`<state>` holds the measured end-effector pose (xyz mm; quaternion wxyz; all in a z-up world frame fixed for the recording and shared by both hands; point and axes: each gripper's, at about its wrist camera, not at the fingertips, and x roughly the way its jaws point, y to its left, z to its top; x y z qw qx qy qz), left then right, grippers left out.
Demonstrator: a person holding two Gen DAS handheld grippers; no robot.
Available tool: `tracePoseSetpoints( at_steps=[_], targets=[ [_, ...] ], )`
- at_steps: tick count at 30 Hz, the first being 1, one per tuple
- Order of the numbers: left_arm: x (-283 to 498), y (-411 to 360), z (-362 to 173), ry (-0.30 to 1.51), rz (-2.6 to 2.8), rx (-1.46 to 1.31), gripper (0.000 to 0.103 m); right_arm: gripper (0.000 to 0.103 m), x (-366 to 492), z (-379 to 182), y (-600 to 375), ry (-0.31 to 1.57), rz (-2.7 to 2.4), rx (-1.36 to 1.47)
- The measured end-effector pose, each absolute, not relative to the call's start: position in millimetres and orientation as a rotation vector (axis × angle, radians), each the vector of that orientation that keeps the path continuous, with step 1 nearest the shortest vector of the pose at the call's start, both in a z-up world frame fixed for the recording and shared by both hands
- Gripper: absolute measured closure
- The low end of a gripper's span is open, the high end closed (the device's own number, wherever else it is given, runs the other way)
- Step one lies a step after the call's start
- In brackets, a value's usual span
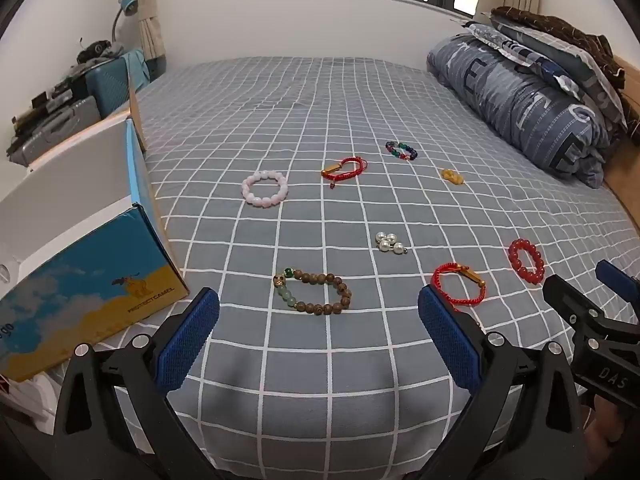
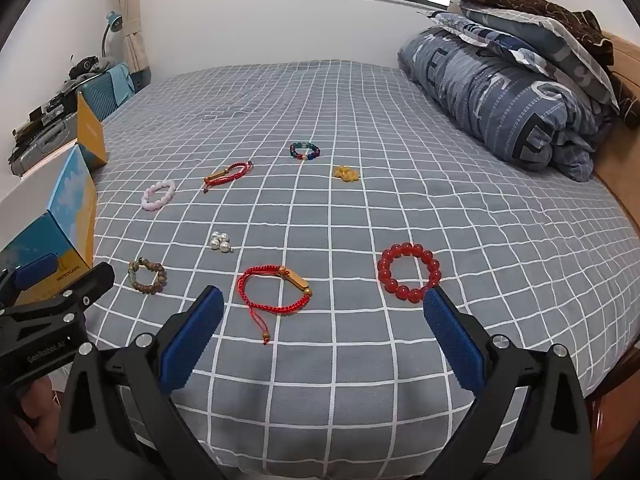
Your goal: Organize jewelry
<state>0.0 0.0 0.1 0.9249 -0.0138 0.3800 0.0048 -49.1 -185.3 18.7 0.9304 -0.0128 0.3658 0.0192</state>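
Both hand-held tools hang over the near edge of a bed covered in a grey sheet with a white grid; the left gripper has its blue-padded fingers spread wide apart with nothing between them, and the right gripper is likewise spread wide and holds nothing.

In the left wrist view, a bracelet of brown wooden beads with a few pale green stones lies flat on the sheet at 12 o'clock just beyond the gap of the left fingers; a small cluster of white pearls sits further out at 1 o'clock; a pink bead bracelet lies well beyond at 11 o'clock; a red braided cord bracelet with a gold bar lies beside it toward 12 o'clock; a ring of multicoloured dark beads and a small amber-yellow charm lie farthest out at 1 o'clock.

In the right wrist view, a second red cord bracelet with a gold tube lies at 12 o'clock just ahead of the right fingers, its tail trailing toward the camera; a bracelet of large glossy red beads lies at 1 o'clock, touching nothing else.

A blue and yellow cardboard box printed with a camel, open at the top, stands on the sheet at 9 o'clock of the left gripper; a rolled blue-grey quilt with letters rests at 2 o'clock along the far side.
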Motion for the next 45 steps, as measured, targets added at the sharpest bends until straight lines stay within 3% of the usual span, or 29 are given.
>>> tracePoseSetpoints(
  at_steps=[45],
  targets=[
    [-4, -7, 3, 0.773, -0.024, -0.023, 0.006, 0.007, -52, 19, -183, 0.740, 0.050, -0.011]
  ],
)
